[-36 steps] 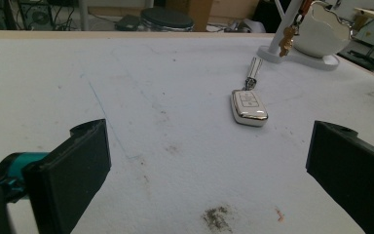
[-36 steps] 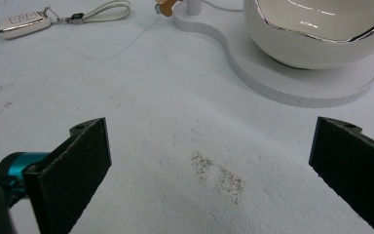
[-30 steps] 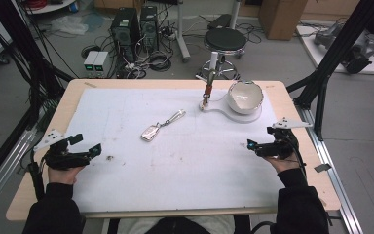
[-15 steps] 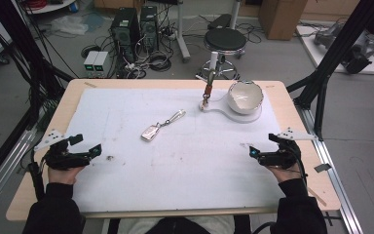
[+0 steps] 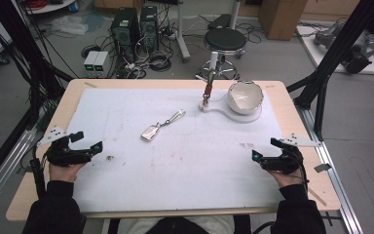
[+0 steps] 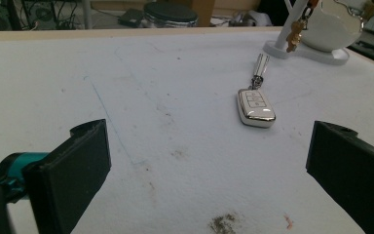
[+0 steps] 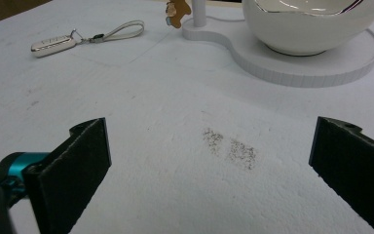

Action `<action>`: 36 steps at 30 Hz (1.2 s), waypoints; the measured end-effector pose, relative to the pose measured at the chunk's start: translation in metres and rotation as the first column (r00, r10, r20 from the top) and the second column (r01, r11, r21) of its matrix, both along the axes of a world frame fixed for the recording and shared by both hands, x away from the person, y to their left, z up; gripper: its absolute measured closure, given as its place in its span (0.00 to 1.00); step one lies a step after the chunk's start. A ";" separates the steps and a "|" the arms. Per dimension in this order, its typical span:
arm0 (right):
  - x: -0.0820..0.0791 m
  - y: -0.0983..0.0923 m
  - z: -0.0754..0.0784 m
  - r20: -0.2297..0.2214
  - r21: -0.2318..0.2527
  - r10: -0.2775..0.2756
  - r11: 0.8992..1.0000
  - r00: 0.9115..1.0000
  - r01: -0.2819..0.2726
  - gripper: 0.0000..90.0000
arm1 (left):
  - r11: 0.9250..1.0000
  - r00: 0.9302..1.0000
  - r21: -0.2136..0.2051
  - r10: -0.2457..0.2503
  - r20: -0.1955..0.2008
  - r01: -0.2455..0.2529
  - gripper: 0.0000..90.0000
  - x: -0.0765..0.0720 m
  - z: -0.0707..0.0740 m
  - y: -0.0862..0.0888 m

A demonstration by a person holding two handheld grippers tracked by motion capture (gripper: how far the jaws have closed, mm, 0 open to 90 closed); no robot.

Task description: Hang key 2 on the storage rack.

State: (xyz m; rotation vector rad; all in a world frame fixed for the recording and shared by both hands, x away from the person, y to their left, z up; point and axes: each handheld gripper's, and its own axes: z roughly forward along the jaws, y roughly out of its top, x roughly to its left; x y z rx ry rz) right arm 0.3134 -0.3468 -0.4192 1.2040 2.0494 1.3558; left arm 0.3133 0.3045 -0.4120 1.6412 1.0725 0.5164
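At the table's near corners, left gripper point(image 5: 88, 145) and right gripper point(image 5: 264, 149) low, level, fingers spread, key fob point(image 5: 150, 132) between, untouched.

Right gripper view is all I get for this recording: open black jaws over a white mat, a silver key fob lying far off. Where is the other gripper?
Observer: In the high view the left gripper sits near the left edge of the wooden table, jaws apart, holding nothing.
Operator: Which way up is the fob?
Observer: The left gripper view shows the silver key fob lying button side up, its strap pointing toward the white stand.
Operator: Anything behind the table?
Observer: A round black stool stands on the floor just past the far edge.
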 end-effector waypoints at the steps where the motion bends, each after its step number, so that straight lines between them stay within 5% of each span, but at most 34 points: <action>1: -0.001 0.000 -0.001 0.001 -0.003 0.004 1.000 1.000 -0.004 0.01 | 1.000 1.000 0.013 -0.004 -0.002 0.004 0.03 0.001 0.002 -0.001; 16: -0.002 0.001 -0.008 -0.013 -0.023 0.016 1.000 1.000 -0.016 0.01 | 0.990 0.993 0.086 -0.104 -0.063 0.109 0.03 0.028 0.035 -0.036; 36: -0.002 0.003 -0.006 -0.023 -0.058 -0.016 0.998 1.000 0.015 0.01 | 0.977 0.982 0.150 -0.131 -0.132 0.151 0.03 0.072 0.052 -0.057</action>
